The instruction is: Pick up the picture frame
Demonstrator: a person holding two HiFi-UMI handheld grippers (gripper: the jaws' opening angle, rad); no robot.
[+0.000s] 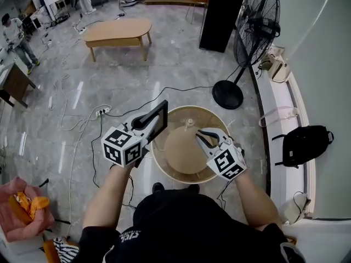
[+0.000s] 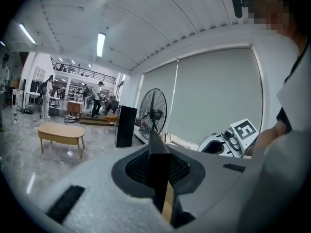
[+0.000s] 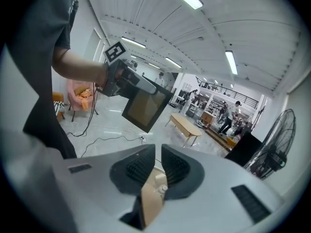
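Black rectangular picture frame (image 1: 158, 119), clamped edge-on in the left hand-held gripper (image 1: 141, 124), needs a firm, level lift; the right hand-held gripper (image 1: 202, 135), narrow, holds nothing.

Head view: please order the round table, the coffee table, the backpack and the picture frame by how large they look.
1. round table
2. coffee table and backpack: about alike here, and the coffee table stands farther away, so I do not rank them
3. picture frame, smallest
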